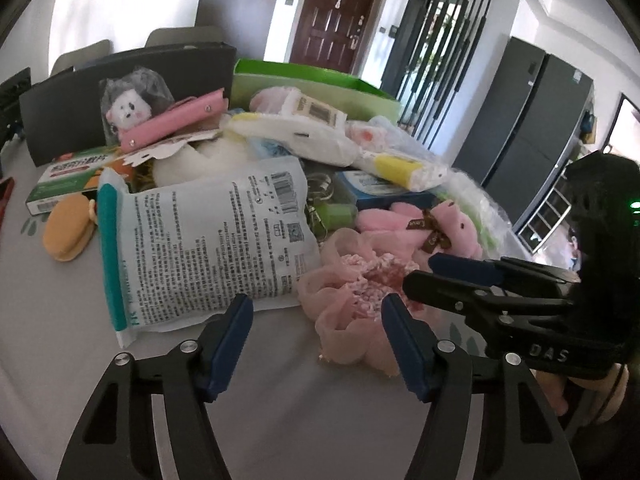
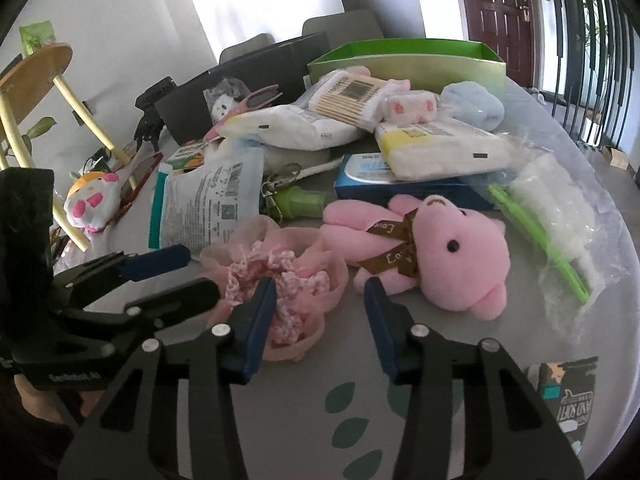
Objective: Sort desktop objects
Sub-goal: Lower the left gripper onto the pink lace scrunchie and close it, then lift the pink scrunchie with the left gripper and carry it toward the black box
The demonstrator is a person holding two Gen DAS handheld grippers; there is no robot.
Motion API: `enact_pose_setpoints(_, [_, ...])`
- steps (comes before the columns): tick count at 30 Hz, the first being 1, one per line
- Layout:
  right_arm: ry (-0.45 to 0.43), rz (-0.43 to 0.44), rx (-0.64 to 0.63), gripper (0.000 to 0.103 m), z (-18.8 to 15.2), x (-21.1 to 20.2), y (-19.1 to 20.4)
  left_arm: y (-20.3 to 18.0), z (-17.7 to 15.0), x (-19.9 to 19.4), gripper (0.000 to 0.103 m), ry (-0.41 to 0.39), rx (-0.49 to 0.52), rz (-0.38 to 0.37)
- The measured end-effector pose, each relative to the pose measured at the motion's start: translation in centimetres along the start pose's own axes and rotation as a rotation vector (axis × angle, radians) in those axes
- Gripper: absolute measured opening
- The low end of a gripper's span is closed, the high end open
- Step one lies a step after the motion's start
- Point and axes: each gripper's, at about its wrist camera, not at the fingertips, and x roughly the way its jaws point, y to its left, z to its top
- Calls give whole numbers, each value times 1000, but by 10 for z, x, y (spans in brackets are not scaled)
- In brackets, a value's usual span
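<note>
Both fingers [image 2: 320, 304] [image 1: 316, 320] hang parted, holding nothing, near pink teddy [image 2: 436, 256] whose ribbon [image 2: 394, 246] reads "Love".

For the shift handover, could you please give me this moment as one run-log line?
left gripper: open, empty | right gripper: open, empty, by pink scrunchie | pink teddy: on table | green box: behind pile

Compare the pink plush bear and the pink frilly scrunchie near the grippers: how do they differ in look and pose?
The pink plush bear is a solid stuffed figure with a dark eye and a brown ribbon; the pink scrunchie is a loose ring of sheer fabric with a knitted middle. The bear lies stretched on its side; the scrunchie sits crumpled flat. The scrunchie lies closer to both grippers. Both are pink and soft.
</note>
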Motion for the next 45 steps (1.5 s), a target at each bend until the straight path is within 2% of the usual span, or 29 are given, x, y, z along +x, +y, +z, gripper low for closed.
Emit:
enact_pose_setpoints(2, [14,18,1,39,0,2,1,0,1,5,64,13,-6,-7])
enact_pose_setpoints(8, [31,27,12,34,0,8,-2,-5,1,13,46,37,6,-16])
enact_pose_setpoints(13, [29,29,11,32,-1,8,-1,-10,1,15,43,47,12,-20])
enact_pose_setpoints(18, [22,32,10,30,-1,3,1,-11,2,9,34,39,18,-23])
enact_pose_setpoints(33, [-51,28,-34,30,7,-31,30,-16,6,-34,34,-53,28,-2])
enact_pose_setpoints(45, [-102,51,-115,30,28,-43,74,10,15,-79,34,-145,-11,29])
